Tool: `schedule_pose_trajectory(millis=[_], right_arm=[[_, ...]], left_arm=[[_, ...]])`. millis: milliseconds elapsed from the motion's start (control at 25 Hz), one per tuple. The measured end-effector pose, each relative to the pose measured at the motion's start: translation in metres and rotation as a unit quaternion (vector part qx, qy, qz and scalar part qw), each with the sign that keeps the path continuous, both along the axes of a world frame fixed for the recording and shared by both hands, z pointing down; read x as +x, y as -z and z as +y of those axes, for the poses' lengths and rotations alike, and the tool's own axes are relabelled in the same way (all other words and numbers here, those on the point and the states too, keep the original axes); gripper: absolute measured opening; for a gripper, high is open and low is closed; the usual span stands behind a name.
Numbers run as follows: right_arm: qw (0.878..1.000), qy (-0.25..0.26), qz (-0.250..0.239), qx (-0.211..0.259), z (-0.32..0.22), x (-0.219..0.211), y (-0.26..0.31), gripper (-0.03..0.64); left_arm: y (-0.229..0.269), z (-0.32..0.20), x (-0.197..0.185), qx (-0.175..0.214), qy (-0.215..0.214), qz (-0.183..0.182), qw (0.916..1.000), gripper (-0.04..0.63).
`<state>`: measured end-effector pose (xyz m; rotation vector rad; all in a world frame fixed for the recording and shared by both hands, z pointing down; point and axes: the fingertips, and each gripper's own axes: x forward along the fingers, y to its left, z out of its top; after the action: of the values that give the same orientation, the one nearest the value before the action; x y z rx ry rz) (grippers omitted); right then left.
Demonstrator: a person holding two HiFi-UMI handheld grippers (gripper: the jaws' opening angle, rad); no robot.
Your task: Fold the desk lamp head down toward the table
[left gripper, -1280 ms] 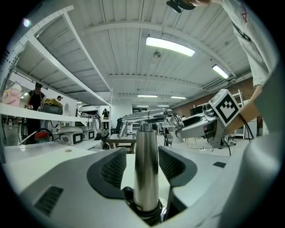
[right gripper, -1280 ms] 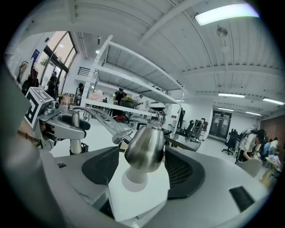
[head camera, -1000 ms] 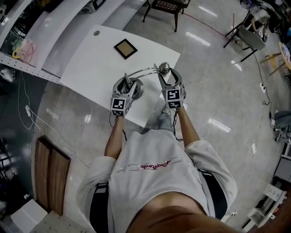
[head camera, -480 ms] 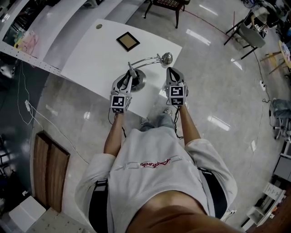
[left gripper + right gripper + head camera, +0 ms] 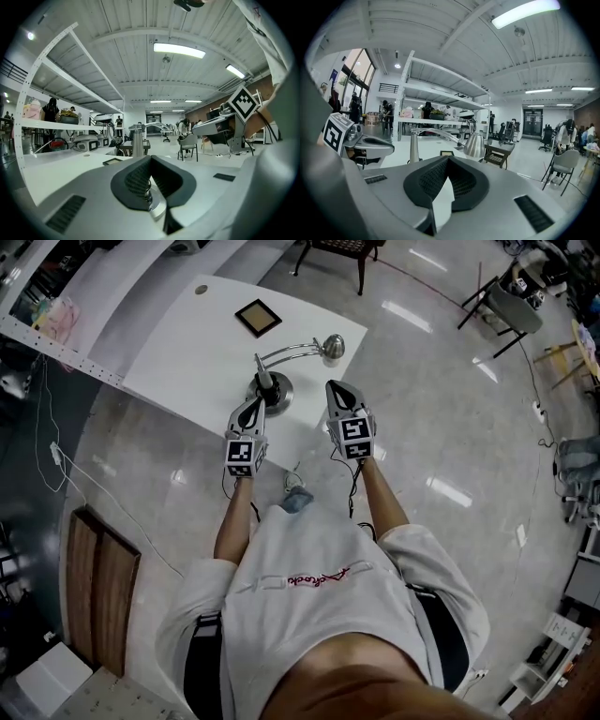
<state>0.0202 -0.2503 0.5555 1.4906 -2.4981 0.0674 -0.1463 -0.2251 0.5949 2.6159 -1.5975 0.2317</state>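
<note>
A chrome desk lamp stands on the white table [image 5: 187, 343] near its front edge. Its round base [image 5: 277, 392] carries a short post, and a curved arm [image 5: 292, 351] reaches right to the bell-shaped head [image 5: 331, 345], which hangs low over the table. My left gripper [image 5: 255, 405] is shut and empty, its tips just short of the base. My right gripper [image 5: 335, 387] is also shut and empty, off the table's front right edge, below the head. In the right gripper view the post [image 5: 414, 149] and head [image 5: 474, 145] lie beyond the shut gripper [image 5: 447, 157].
A small dark picture frame [image 5: 258, 318] lies on the table behind the lamp. A white shelf rack [image 5: 56, 324] borders the table's left side. A dark chair [image 5: 337, 251] stands on the glossy floor beyond. The table's front edge is close to the person's feet.
Both grippers have drawn back toward the person, the left from the lamp base and the right from the lamp head, and their jaws have gone from open to shut. The lamp stays put.
</note>
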Motion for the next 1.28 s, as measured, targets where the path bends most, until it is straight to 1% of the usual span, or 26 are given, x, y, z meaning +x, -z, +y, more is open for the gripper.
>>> schedule_pose_trajectory(millis=[160, 320, 520, 960, 1120, 1280], right_arm=[[1.000, 0.007, -0.020, 0.008, 0.024, 0.008, 0.011, 0.018], [0.999, 0.008, -0.027, 0.017, 0.053, 0.011, 0.019, 0.016], [0.999, 0.015, -0.035, 0.020, 0.094, 0.010, 0.026, 0.015], [0.999, 0.004, -0.045, 0.029, 0.167, 0.013, 0.029, 0.013], [0.998, -0.001, -0.056, 0.027, 0.193, 0.013, 0.025, 0.012], [0.998, -0.004, -0.056, 0.024, 0.214, 0.014, 0.017, 0.012]], left_arm=[[0.002, 0.024, 0.022, 0.001, -0.005, 0.005, 1.0000, 0.028], [0.004, 0.051, 0.039, 0.002, -0.013, 0.012, 0.9998, 0.028], [0.009, 0.091, 0.054, 0.004, -0.022, 0.012, 0.9997, 0.028], [0.028, 0.164, 0.066, 0.021, -0.025, 0.015, 0.9994, 0.028], [0.029, 0.185, 0.070, 0.025, -0.029, 0.015, 0.9992, 0.028], [0.029, 0.202, 0.073, 0.027, -0.032, 0.015, 0.9990, 0.028]])
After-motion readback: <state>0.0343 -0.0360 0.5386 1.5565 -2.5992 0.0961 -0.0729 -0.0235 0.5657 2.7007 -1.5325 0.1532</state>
